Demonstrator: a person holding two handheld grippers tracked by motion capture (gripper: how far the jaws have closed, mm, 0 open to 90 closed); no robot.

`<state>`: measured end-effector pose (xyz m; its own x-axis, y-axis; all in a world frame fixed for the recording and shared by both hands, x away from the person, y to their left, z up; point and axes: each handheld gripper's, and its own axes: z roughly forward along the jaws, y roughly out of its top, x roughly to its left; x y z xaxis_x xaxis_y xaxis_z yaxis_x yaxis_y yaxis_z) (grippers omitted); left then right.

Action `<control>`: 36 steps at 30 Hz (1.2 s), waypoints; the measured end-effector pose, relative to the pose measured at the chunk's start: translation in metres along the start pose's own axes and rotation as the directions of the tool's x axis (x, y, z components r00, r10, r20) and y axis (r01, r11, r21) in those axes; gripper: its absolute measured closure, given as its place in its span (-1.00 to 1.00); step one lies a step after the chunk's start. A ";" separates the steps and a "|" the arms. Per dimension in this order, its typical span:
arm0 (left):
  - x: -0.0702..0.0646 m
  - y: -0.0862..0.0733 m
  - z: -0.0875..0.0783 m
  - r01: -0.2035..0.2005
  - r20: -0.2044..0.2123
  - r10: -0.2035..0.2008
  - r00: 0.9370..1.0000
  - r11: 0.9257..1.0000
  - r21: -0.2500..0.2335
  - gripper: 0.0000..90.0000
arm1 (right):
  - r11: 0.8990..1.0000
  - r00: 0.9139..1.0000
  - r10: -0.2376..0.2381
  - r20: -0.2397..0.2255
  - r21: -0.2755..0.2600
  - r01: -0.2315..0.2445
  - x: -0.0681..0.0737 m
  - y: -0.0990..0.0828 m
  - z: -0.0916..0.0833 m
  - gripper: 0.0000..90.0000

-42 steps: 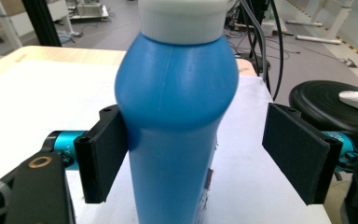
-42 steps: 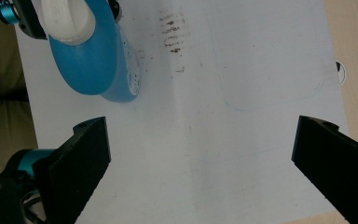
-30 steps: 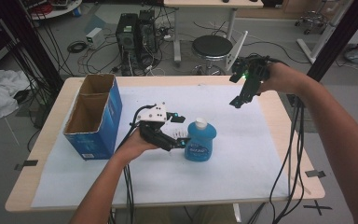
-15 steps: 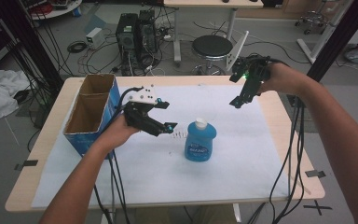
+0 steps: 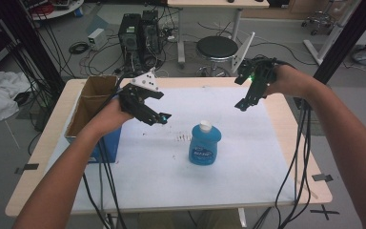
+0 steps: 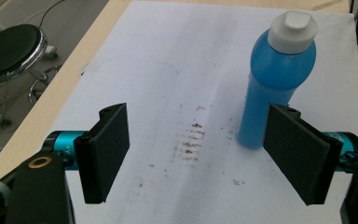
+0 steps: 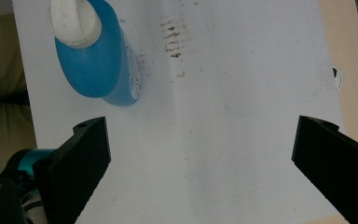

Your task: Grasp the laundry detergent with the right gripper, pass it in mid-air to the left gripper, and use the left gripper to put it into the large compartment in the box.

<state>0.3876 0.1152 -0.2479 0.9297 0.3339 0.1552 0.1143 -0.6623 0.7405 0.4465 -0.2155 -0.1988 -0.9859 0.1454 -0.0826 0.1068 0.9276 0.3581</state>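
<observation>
A blue bottle with a white cap [image 5: 204,145] stands upright on the white sheet, near the middle of the table. My left gripper [image 5: 159,118] hovers up and to the left of it, next to the cardboard box, open with nothing between its pads. In the left gripper view the bottle [image 6: 275,79] stands beyond the right pad of that gripper [image 6: 200,149]. My right gripper [image 5: 244,102] hangs above the table's far right part, pointing down, wide open and empty. The right gripper view looks down on the bottle [image 7: 98,60], which stands ahead of this gripper [image 7: 200,154] and apart from it.
An open cardboard box with blue sides [image 5: 93,102] stands at the table's left edge. A white sheet [image 5: 171,176] covers most of the table, with brown smears [image 5: 185,138] left of the bottle. Cables trail from both grippers over the near edge. A stool [image 5: 217,47] stands behind the table.
My left gripper has drawn back from the bottle, rising and moving left toward the box. The bottle stays standing where it was. The right gripper has not moved.
</observation>
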 end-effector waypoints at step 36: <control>0.042 0.016 0.001 -0.111 0.046 0.101 0.994 0.892 0.439 -0.88 | 1.000 1.000 0.008 -0.003 -0.001 -0.008 -0.005 -0.007 0.004 -0.93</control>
<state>0.4285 0.1182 -0.2303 0.9517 0.2340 0.1990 0.1522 -0.9220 0.3561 0.4508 -0.2214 -0.2042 -0.9854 0.1516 -0.0770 0.1144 0.9262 0.3592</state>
